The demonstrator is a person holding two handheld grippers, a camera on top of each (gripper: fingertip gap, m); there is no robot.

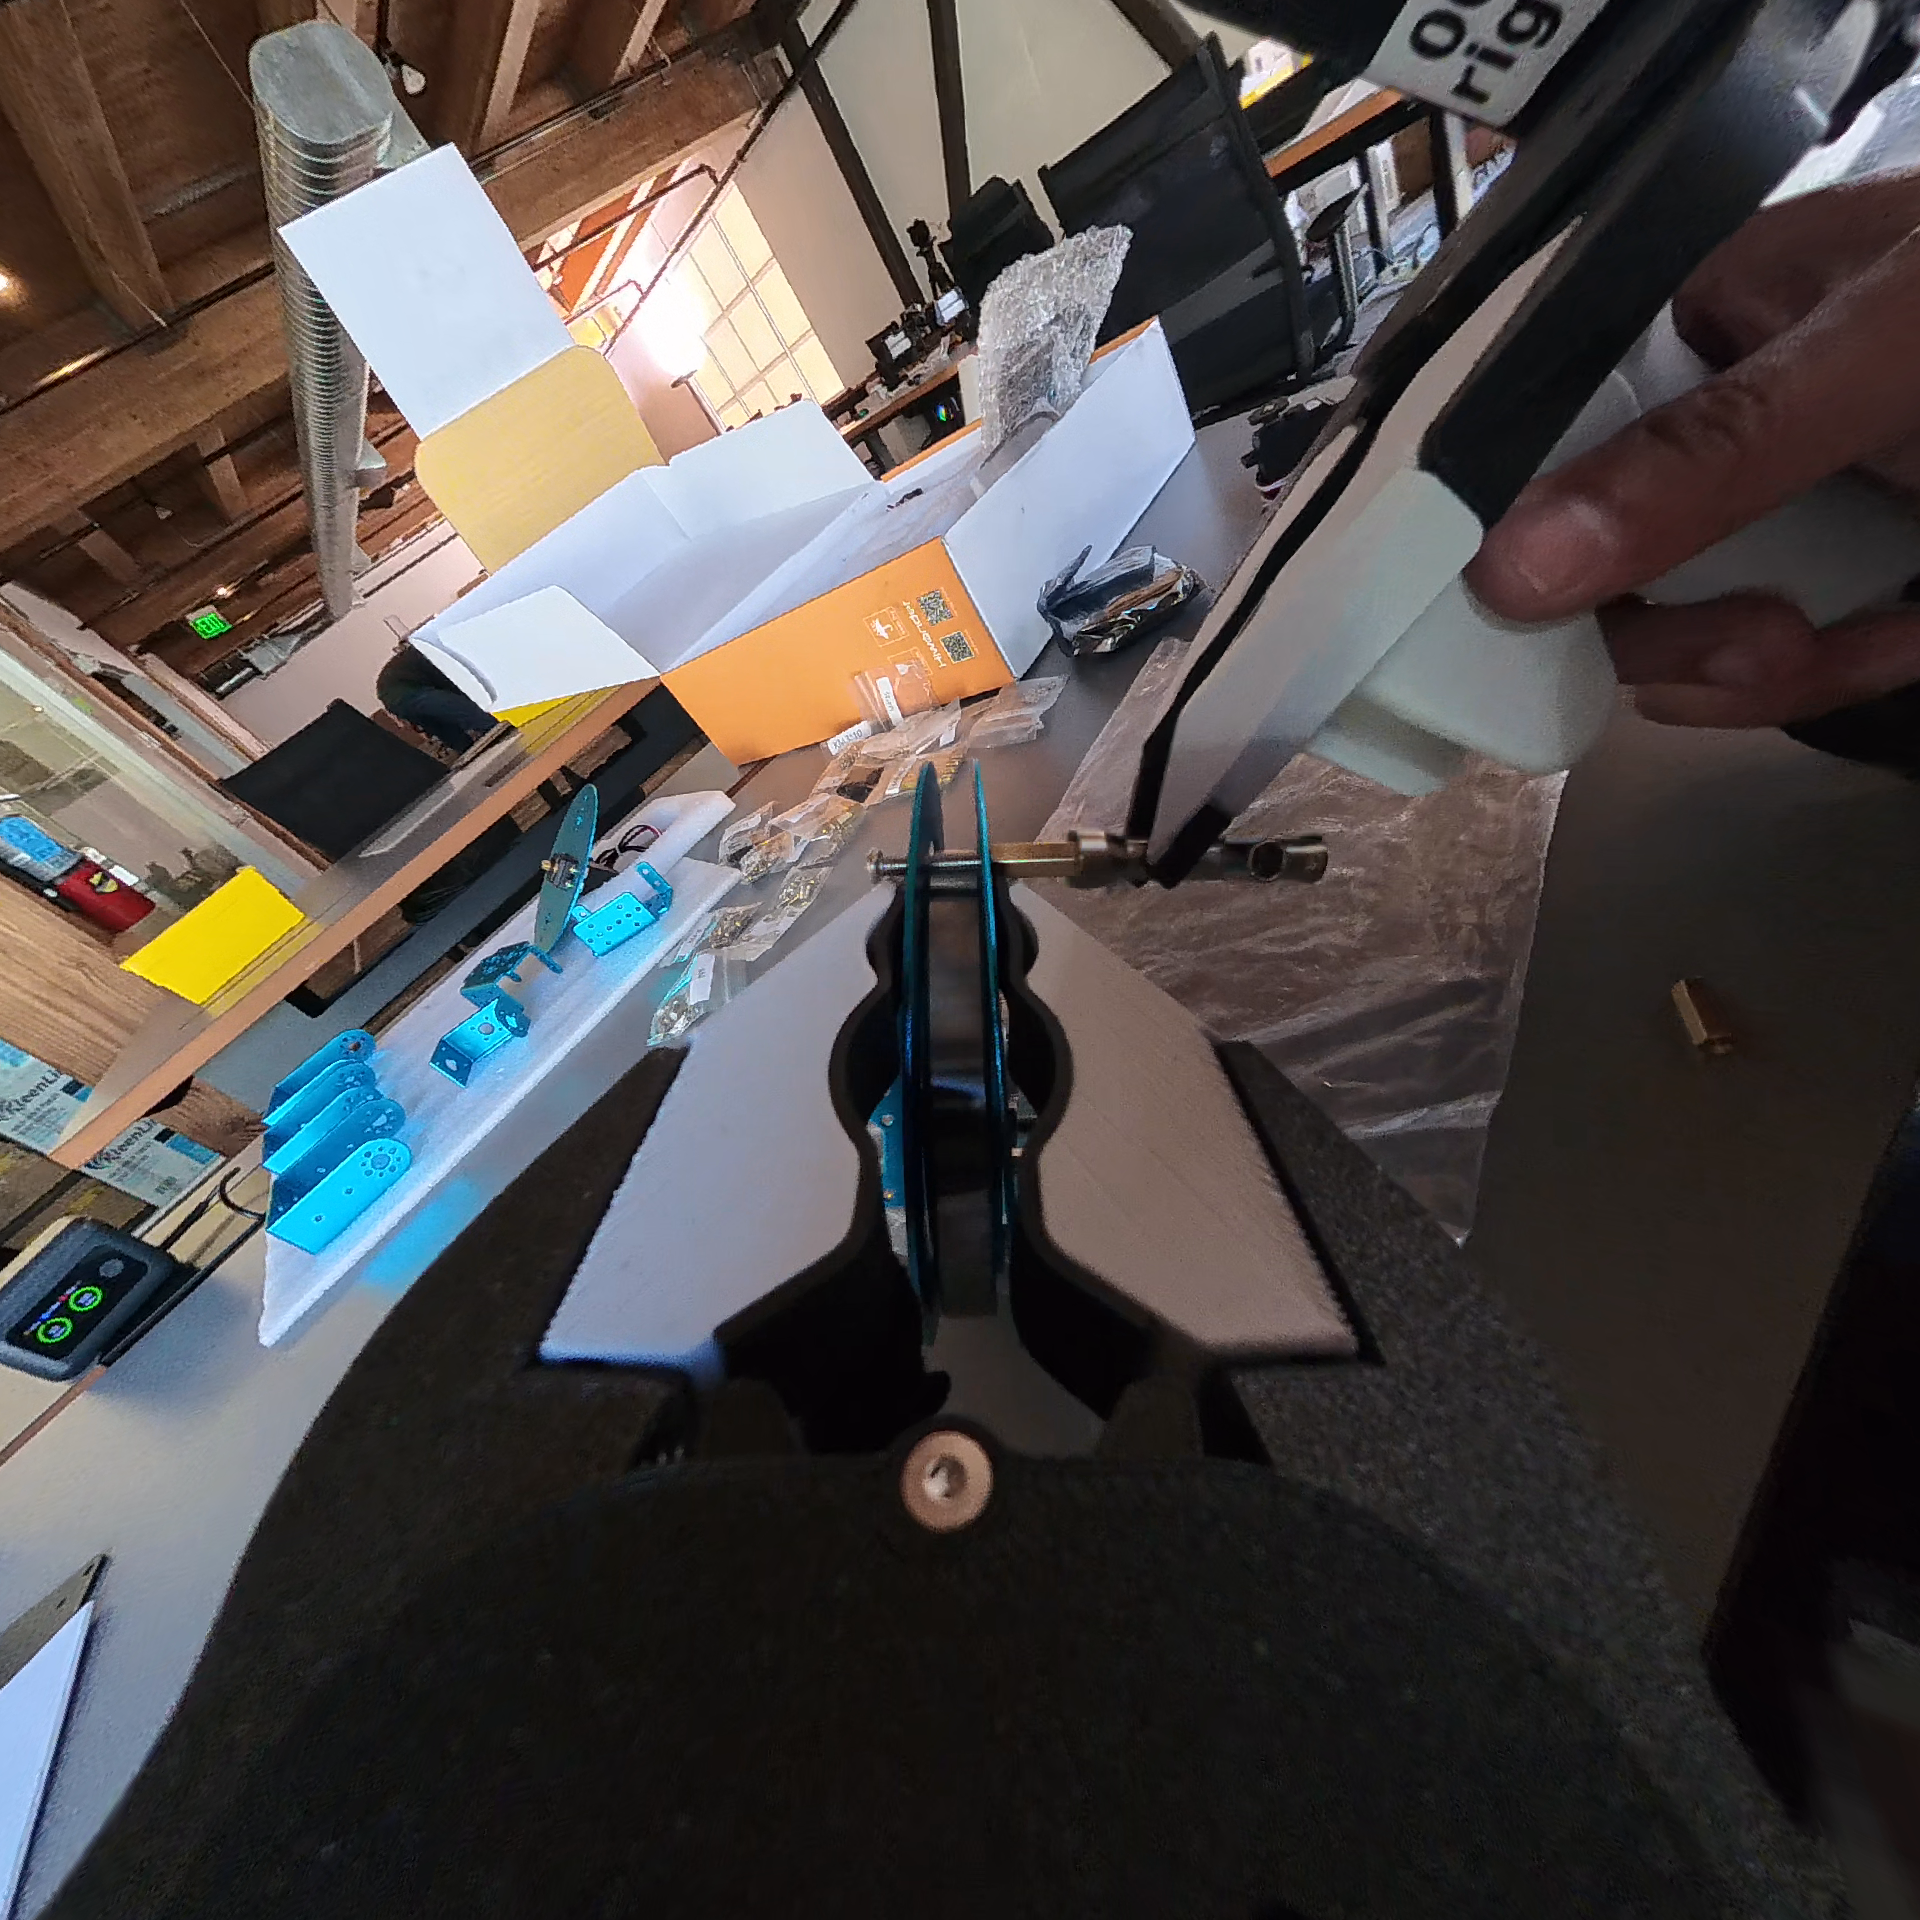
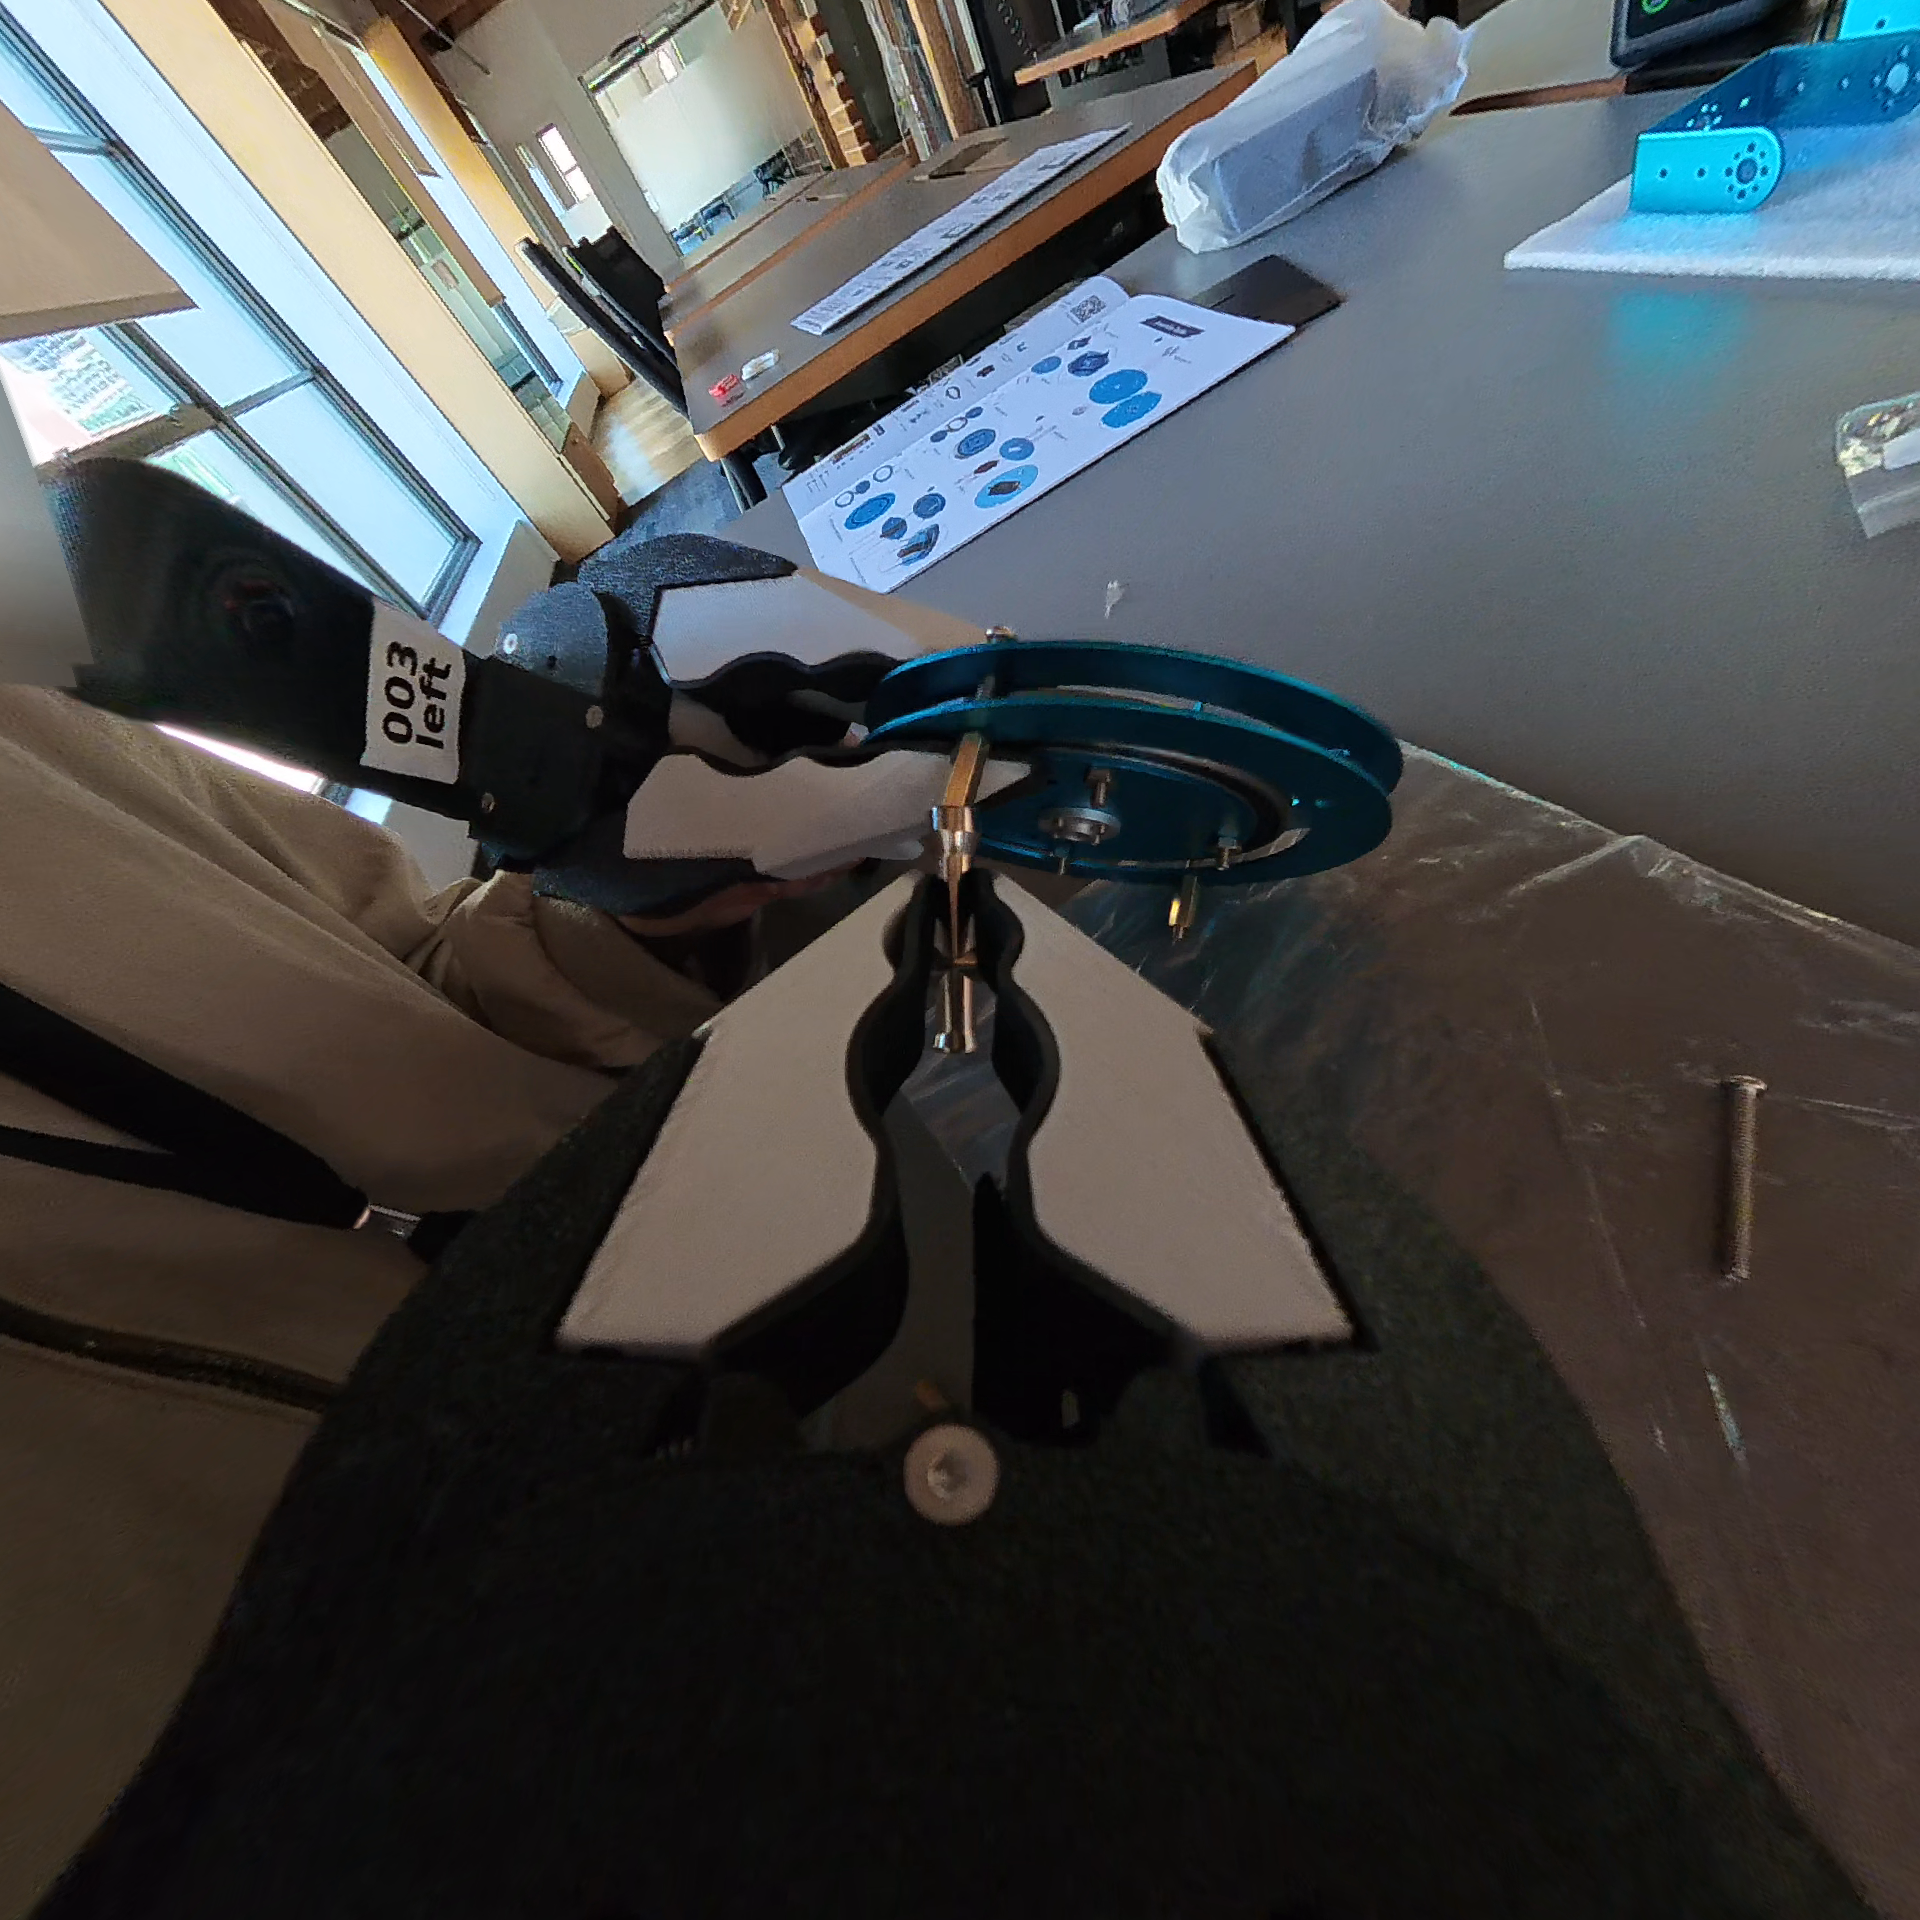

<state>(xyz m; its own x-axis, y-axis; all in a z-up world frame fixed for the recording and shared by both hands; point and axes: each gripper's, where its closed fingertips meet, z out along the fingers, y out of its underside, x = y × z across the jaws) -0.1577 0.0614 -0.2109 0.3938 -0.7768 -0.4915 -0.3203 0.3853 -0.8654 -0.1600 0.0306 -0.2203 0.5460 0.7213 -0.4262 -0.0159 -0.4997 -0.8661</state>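
Gripping: your left gripper [image 1: 951, 1039] is pinched on the blue disc assembly [image 1: 948, 1049], two round plates held edge-on between its fingers.
Right gripper: your right gripper [image 2: 956, 935] is closed on a small metal socket tool [image 2: 954, 977], its tip on the brass standoff [image 2: 961, 774] at the assembly's rim.
Assembly position: you hold it in the air above the clear plastic sheet [image 2: 1455, 1039] on the grey table [image 2: 1558, 520].
Loose parts: a long screw [image 2: 1737, 1179] lies on the sheet; a spare brass standoff [image 1: 1701, 1018] lies on the table nearby.
Around you: blue brackets [image 1: 332, 1143] on white foam, an open orange box [image 1: 842, 644], an instruction sheet [image 2: 1039, 426].
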